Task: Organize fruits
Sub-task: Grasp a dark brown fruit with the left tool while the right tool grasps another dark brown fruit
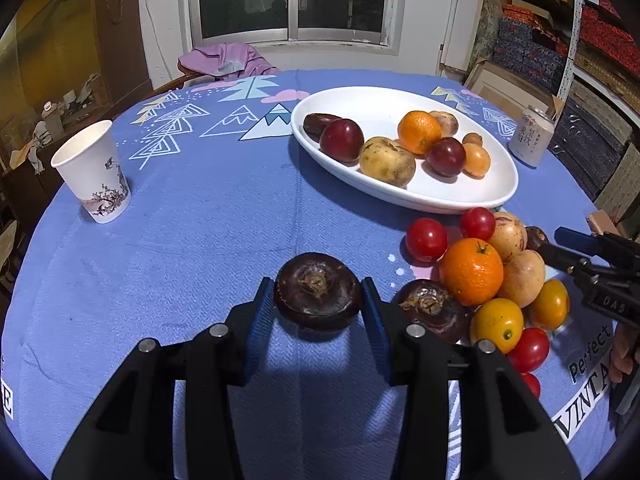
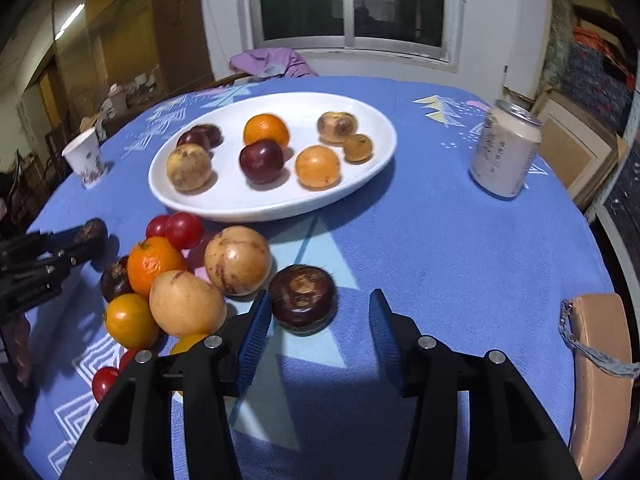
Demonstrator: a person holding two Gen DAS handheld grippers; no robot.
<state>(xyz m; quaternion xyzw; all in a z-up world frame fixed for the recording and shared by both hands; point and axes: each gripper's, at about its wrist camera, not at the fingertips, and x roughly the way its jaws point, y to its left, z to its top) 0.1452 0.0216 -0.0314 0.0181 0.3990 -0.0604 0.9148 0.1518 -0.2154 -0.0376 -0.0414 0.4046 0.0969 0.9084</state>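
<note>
The left gripper (image 1: 318,300) clamped a dark chestnut (image 1: 318,296) just before the white plate (image 1: 460,196), likely bound there. The right gripper (image 2: 320,320) stood partly open around another chestnut (image 2: 302,300), one pad touching, beside the loose fruit pile (image 2: 180,280) near the plate.

At the lower left of the right wrist view, a yellow fruit (image 2: 188,343) and a red tomato (image 2: 127,359) are largely hidden behind the right gripper's (image 2: 318,334) black finger. The tan object (image 2: 596,376) at the right is cut off by the frame edge. In the left wrist view, another tomato (image 1: 532,385) at lower right shows only partly behind the left gripper (image 1: 318,322), and the can's (image 1: 532,136) print is too small to read.
</note>
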